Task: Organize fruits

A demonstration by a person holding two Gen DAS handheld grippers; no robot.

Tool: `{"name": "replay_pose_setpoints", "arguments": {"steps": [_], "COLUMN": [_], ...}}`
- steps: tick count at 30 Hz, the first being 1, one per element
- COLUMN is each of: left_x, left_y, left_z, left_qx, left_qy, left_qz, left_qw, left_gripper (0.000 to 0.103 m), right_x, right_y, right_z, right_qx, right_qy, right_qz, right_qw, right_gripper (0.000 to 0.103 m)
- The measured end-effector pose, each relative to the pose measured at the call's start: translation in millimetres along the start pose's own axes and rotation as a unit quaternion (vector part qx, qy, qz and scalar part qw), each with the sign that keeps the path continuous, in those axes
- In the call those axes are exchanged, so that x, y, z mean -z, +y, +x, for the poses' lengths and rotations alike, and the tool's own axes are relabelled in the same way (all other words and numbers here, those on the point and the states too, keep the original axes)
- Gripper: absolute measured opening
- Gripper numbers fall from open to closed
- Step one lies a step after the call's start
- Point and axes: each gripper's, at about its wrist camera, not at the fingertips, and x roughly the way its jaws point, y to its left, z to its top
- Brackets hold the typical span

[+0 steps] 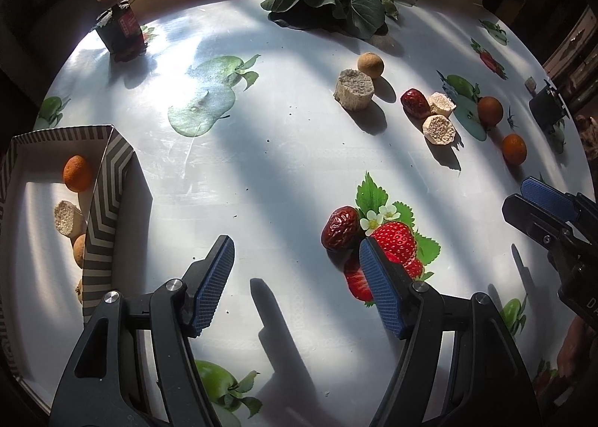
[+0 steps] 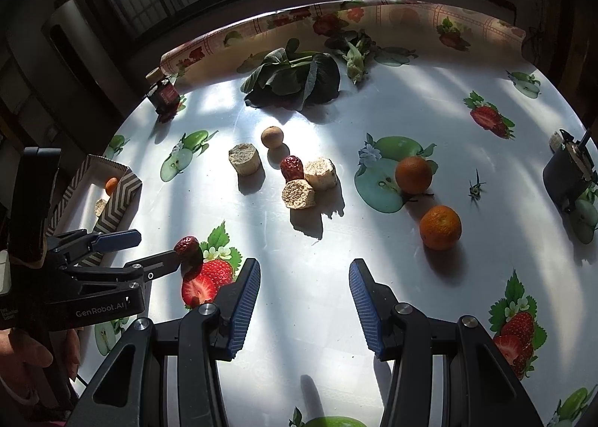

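My left gripper (image 1: 297,245) is open and empty; a dried red date (image 1: 340,228) lies just beyond its right fingertip, also seen in the right wrist view (image 2: 187,245). A striped cardboard tray (image 1: 108,180) at the left holds a small orange (image 1: 77,172), a beige chunk (image 1: 67,217) and round brown fruits. My right gripper (image 2: 304,272) is open and empty over bare tablecloth. Ahead of it lie two oranges (image 2: 440,227), (image 2: 413,175), a second red date (image 2: 292,168), three beige chunks (image 2: 299,194) and a brown round fruit (image 2: 272,137).
Leafy greens (image 2: 295,79) and a dark jar (image 2: 163,92) stand at the table's far side. A black cup (image 2: 568,176) sits at the right edge. The tablecloth carries printed strawberries and apples. Windows lie beyond the table.
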Motion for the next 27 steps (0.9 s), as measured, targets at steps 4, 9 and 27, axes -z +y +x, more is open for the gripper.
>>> {"name": "replay_pose_setpoints", "arguments": {"steps": [4, 9, 27], "left_x": [0.8, 1.7, -1.1], "left_y": [-2.7, -2.8, -4.3], "left_z": [2.2, 3.8, 16.8], "left_qx": [-0.001, 0.001, -0.008], "left_qy": [0.001, 0.005, 0.016], "left_qz": [0.005, 0.004, 0.015], "left_qw": [1.0000, 1.0000, 0.9997], "left_gripper": [0.070, 0.070, 0.070], "right_x": [-0.1, -1.0, -4.3], "right_y": [-0.2, 1.0, 3.9], "right_z": [0.4, 0.5, 2.0], "right_qx": [0.000, -0.001, -0.007], "right_qy": [0.000, -0.001, -0.004], "right_qz": [0.001, 0.001, 0.006], "right_qw": [1.000, 1.000, 1.000], "right_gripper": [0.048, 0.048, 0.049]}}
